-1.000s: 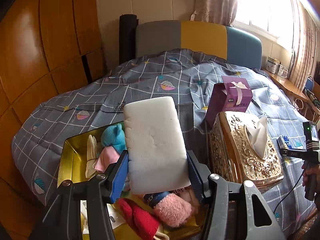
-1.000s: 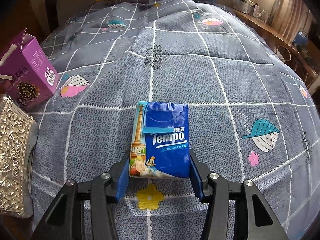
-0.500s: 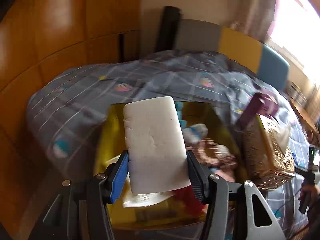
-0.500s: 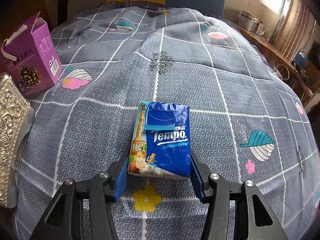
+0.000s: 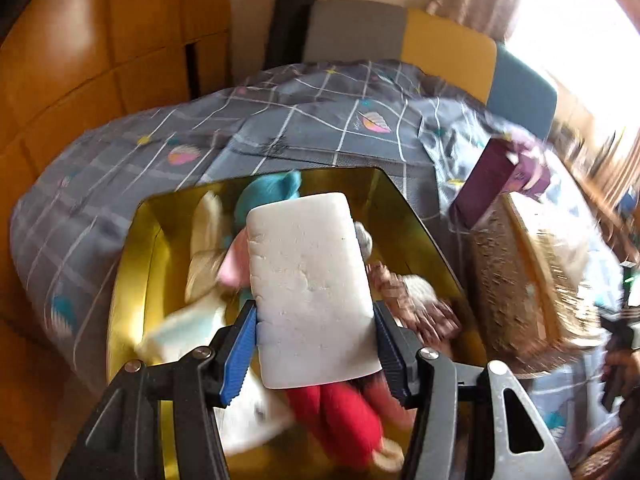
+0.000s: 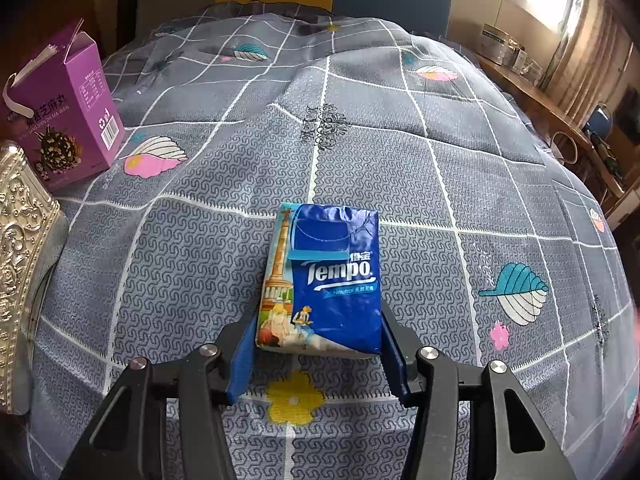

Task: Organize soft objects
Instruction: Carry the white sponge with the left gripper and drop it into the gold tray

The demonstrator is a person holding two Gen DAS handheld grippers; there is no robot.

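Grey patterned bedspread, both grippers loaded.
Left gripper clamps a white sponge over the blurred gold box, hiding its contents; right gripper pinches a tissue pack.

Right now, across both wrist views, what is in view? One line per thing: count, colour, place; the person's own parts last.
sponge block: 1, white, clamped in the left gripper above the gold box
tissue pack: 1, blue, clamped in the right gripper over the bedspread
gold box: 1, shiny gold, open, on the bed
soft items: several, red, teal, pink, cream, inside the gold box, blurred
purple carton: 1, upright on the bed
ornate tissue holder: 1, gold, beside the purple carton
bedspread: 1, grey checked
headboard: 1, grey, yellow, teal
left gripper: 1, black, blue pads
right gripper: 1, black, blue pads
hand: 1, right edge of left view
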